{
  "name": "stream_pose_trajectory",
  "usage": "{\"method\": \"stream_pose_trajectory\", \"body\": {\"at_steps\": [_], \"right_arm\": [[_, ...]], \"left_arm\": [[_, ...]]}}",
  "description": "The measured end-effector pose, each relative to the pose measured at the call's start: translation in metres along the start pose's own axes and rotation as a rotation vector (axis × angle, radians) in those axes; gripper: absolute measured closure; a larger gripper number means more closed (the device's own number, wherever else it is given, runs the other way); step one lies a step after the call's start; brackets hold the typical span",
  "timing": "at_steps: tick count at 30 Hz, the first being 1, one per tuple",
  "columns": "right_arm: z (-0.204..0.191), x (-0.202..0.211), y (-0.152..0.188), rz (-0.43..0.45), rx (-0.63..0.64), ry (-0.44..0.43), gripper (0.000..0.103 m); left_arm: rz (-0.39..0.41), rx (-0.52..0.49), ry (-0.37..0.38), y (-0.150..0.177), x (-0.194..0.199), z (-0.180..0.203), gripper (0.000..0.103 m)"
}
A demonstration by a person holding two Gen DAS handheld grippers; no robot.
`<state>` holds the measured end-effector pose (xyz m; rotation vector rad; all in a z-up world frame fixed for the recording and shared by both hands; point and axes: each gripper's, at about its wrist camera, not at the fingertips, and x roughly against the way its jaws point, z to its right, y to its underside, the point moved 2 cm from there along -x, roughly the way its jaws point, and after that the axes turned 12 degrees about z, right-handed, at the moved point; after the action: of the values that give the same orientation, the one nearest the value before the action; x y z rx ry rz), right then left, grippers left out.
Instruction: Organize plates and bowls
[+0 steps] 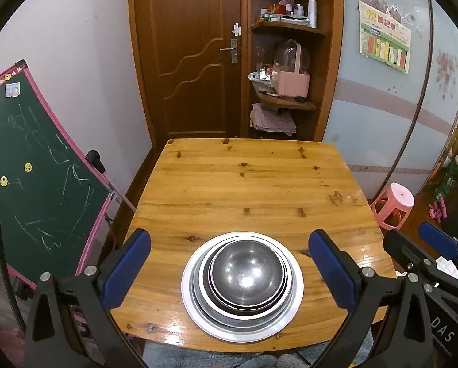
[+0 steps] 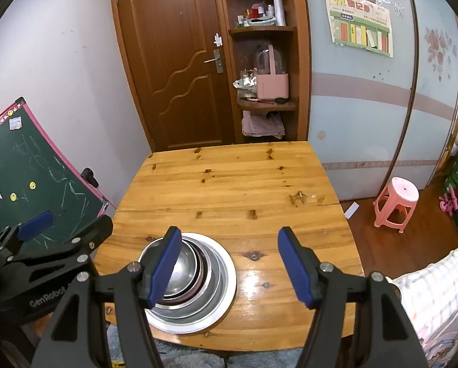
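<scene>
- The left gripper [image 1: 229, 271] sits nearest in its own view, its two blue-padded fingers [image 1: 127, 268] spread wide apart with nothing clamped between them.
- Between those fingers, lower on the table, stands the stack of dishes [image 1: 242, 285]: a steel bowl [image 1: 247, 271] nested on top of several shallow steel dishes, all resting on a wide white plate [image 1: 189, 294].
- The stack sits close to the near edge of the wooden table [image 1: 244, 178], roughly midway along it; no pad touches it.
- The right gripper [image 2: 225, 271] is also spread open and empty; from its camera the left finger [image 2: 163, 268] overlaps the bowl's left side in the picture, while the stack [image 2: 204, 279] lies below and to the left of the gap.
- Bare, glossy tabletop [image 2: 259, 279] shows between the right gripper's pads.
- The rest of the table beyond the stack is bare wood with dark knots.
- To the left of the table leans a green chalkboard [image 1: 38, 184] with a pink frame and chalk scribbles.
- To the right, on the floor, stands a pink plastic stool [image 2: 396, 205].
- At the far wall are a brown wooden door [image 1: 192, 55] and open shelves [image 1: 287, 27] holding bottles, a pink basket [image 1: 291, 82] and folded cloth.
</scene>
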<state>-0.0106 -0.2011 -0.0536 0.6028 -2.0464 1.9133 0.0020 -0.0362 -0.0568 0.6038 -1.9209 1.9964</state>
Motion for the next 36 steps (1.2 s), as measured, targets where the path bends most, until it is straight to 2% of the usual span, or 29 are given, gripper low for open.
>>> {"method": "stream_pose_trajectory", "body": {"at_steps": [36], "right_arm": [[0.001, -0.018, 0.009, -0.036, -0.020, -0.021, 0.037]], "left_arm": [[-0.049, -0.005, -0.011, 0.008, -0.021, -0.007, 0.001]]}}
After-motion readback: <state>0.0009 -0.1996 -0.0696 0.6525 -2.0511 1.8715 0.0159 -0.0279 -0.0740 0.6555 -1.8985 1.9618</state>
